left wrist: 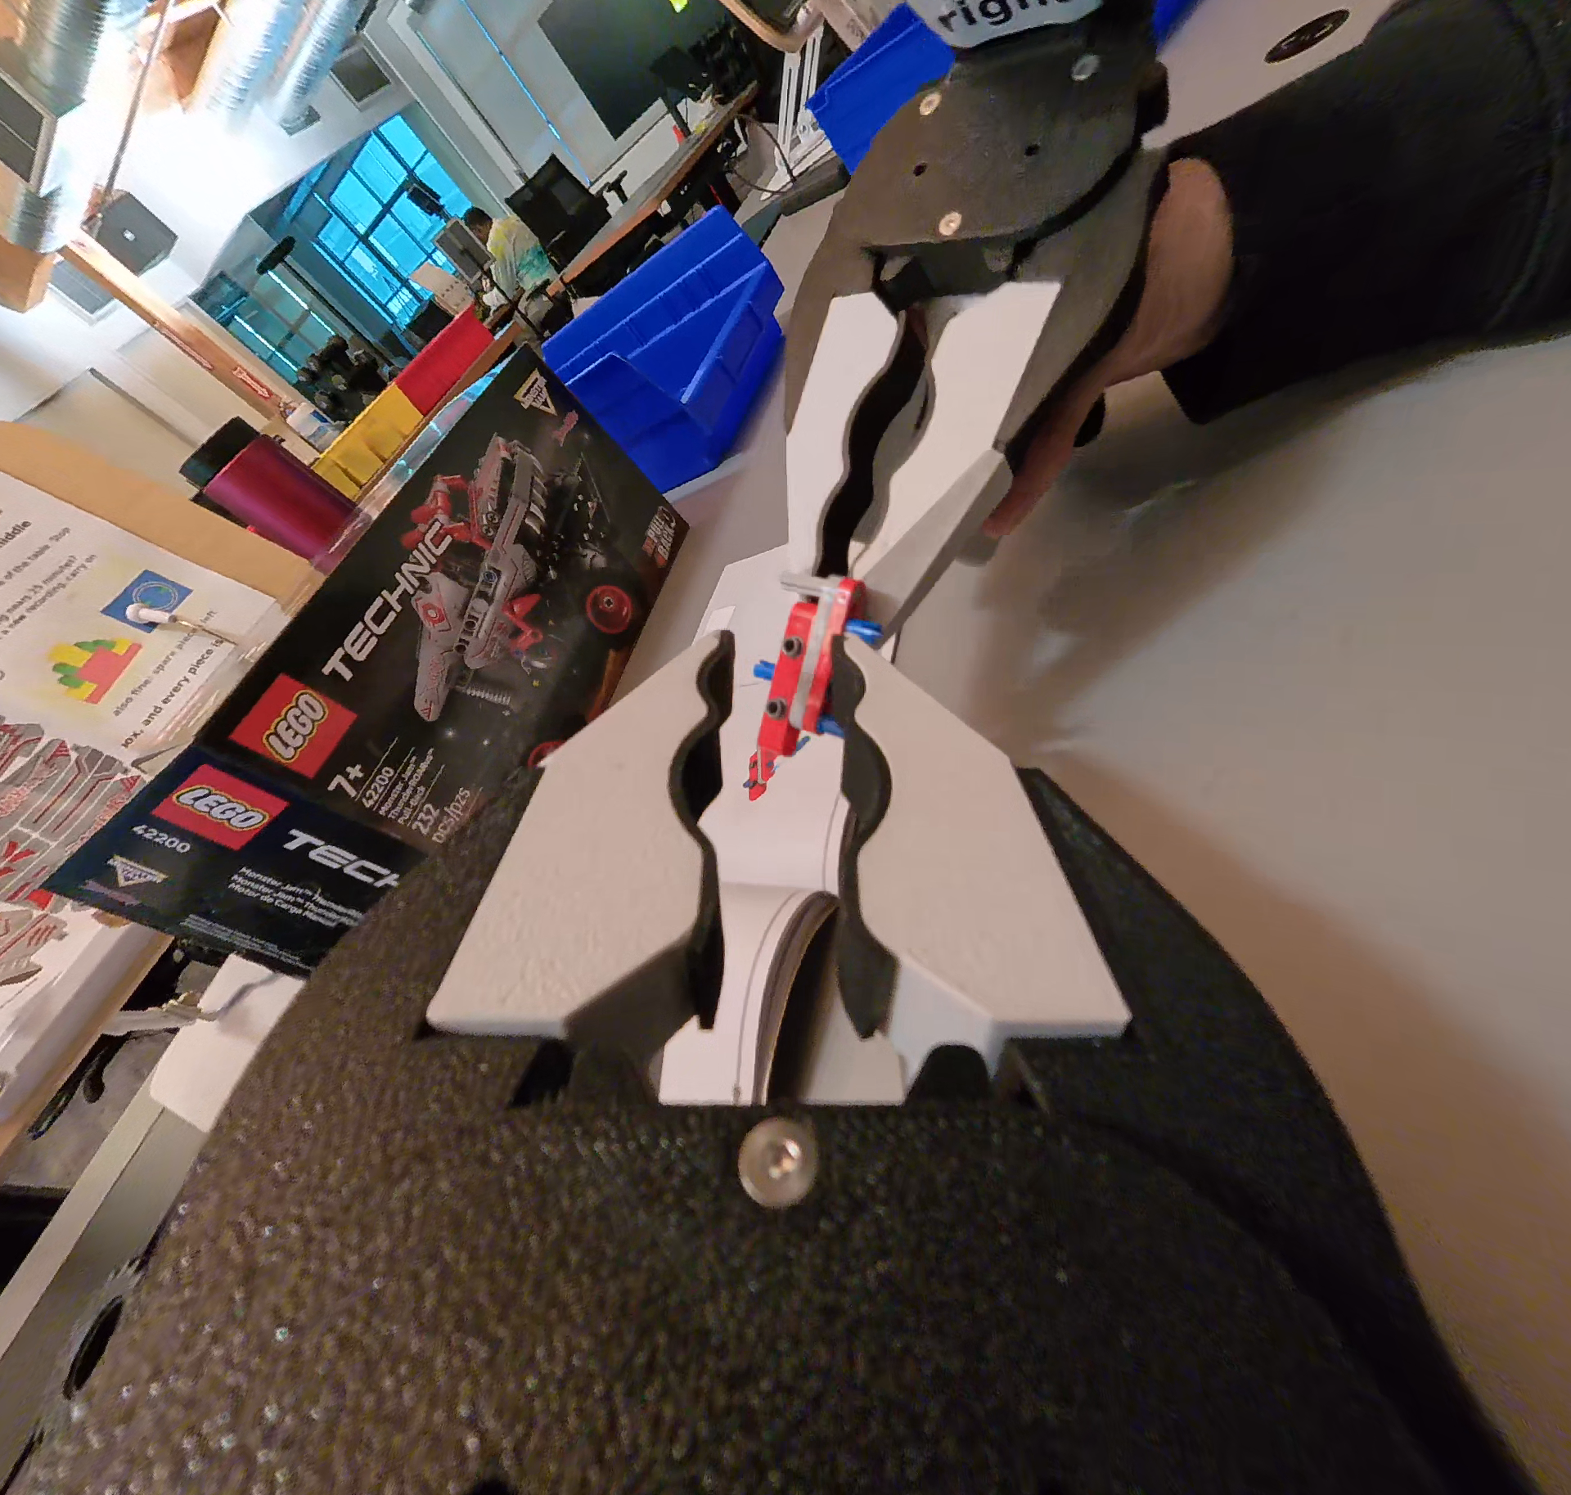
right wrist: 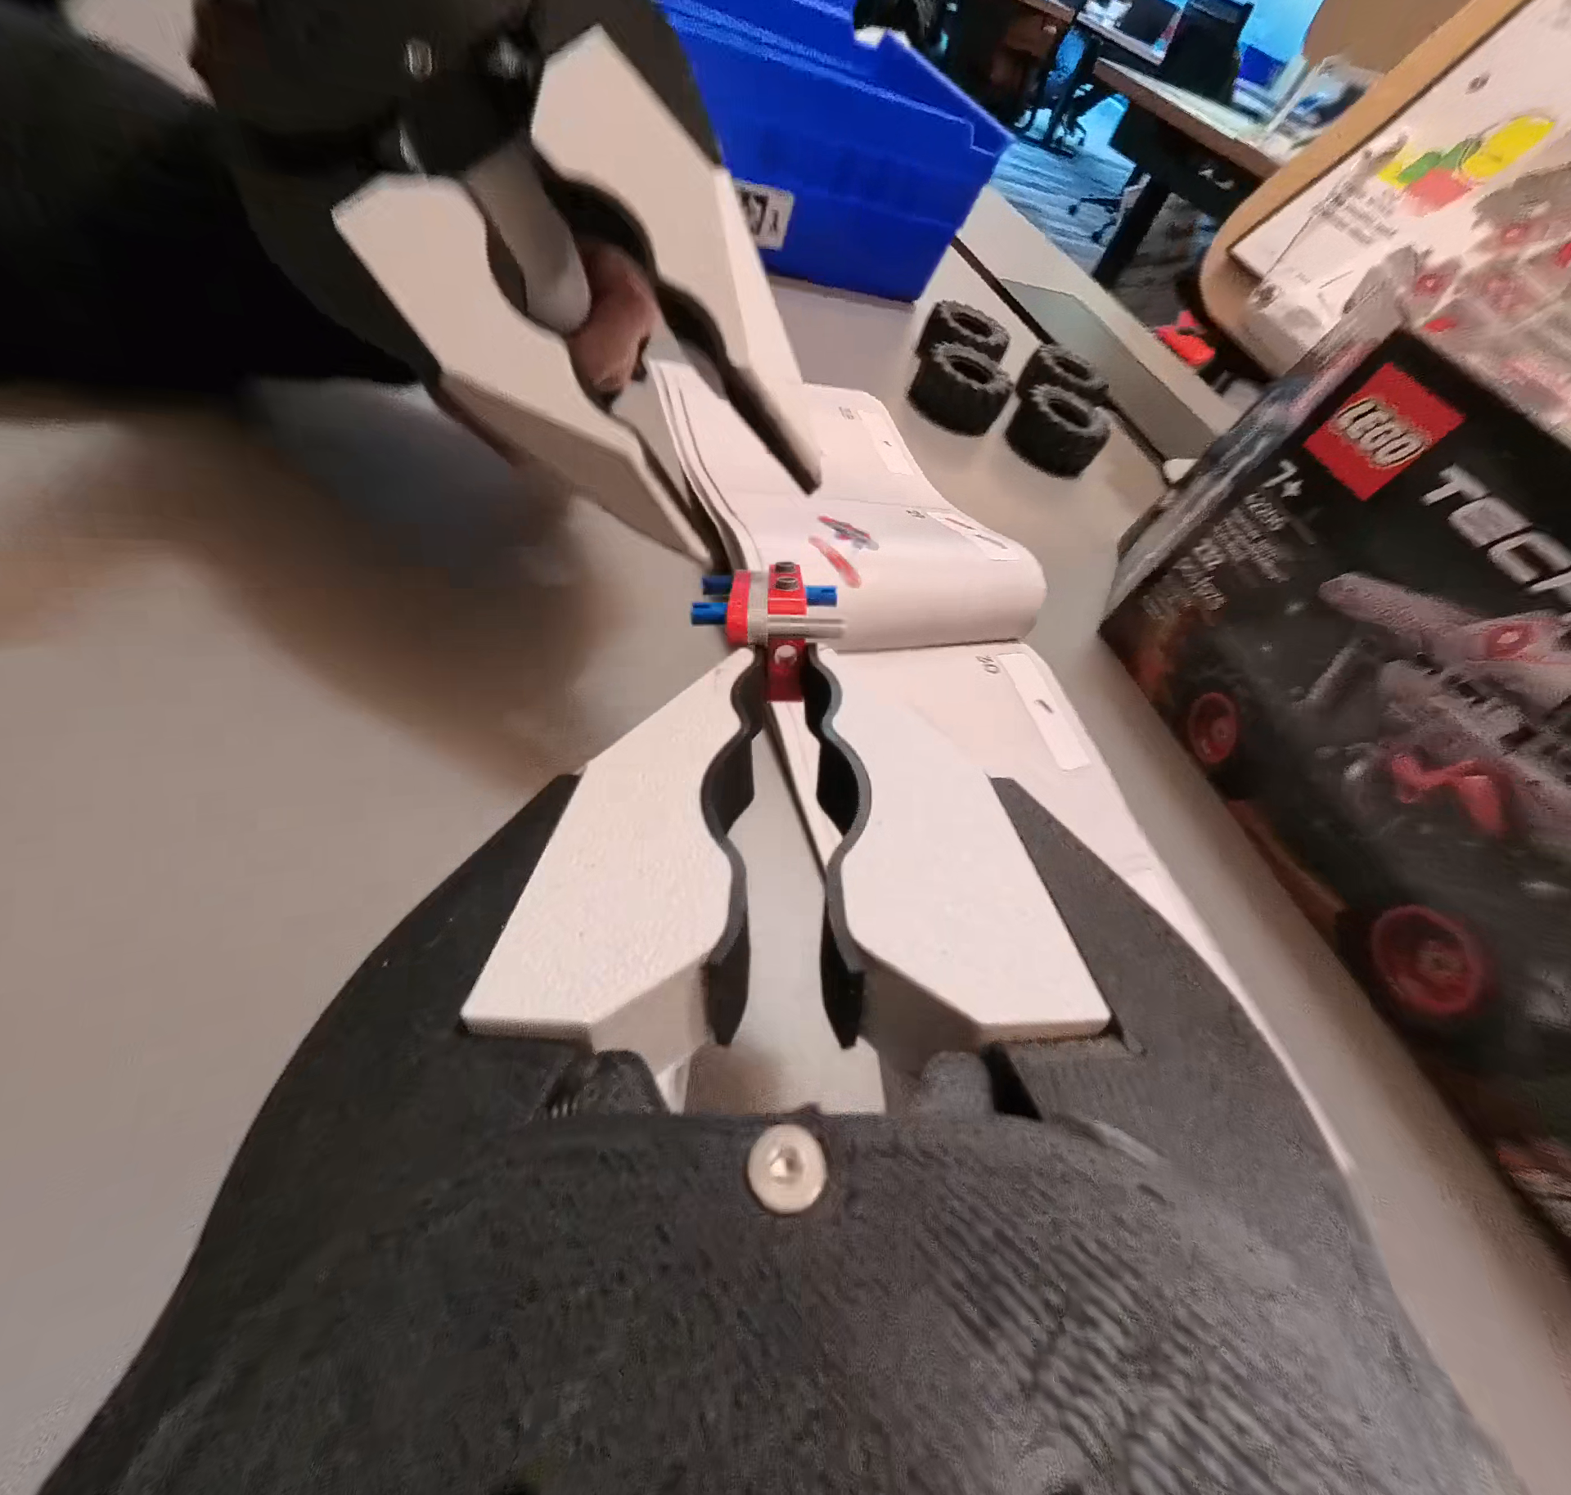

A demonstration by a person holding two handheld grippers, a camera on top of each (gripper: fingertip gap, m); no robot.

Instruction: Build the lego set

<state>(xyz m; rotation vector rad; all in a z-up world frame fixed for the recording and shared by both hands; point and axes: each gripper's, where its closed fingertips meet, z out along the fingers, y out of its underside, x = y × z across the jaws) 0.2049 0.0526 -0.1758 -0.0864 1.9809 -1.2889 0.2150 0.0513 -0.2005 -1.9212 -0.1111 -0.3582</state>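
A small red lego assembly [left wrist: 803, 663] with a grey beam and blue pins is held above the open instruction booklet [right wrist: 935, 595]. My right gripper [right wrist: 778, 659] is shut on the assembly's [right wrist: 786, 600] red lower end. It comes in from the top of the left wrist view [left wrist: 837, 583]. My left gripper [left wrist: 780, 651] is open, with the assembly between its fingertips and closer to the right one. In the right wrist view the left gripper [right wrist: 758, 521] comes from the upper left, one tip next to the blue pins.
The lego box [left wrist: 425, 689] stands left of the booklet and shows on the right in the right wrist view [right wrist: 1360, 646]. Several black tyres [right wrist: 1003, 391] sit beyond the booklet. Blue bins [left wrist: 672, 366] line the table's far side. A person's hand [left wrist: 1173, 306] holds the right gripper. Only a small space, under 4 cm, lies between the two pairs of fingers.
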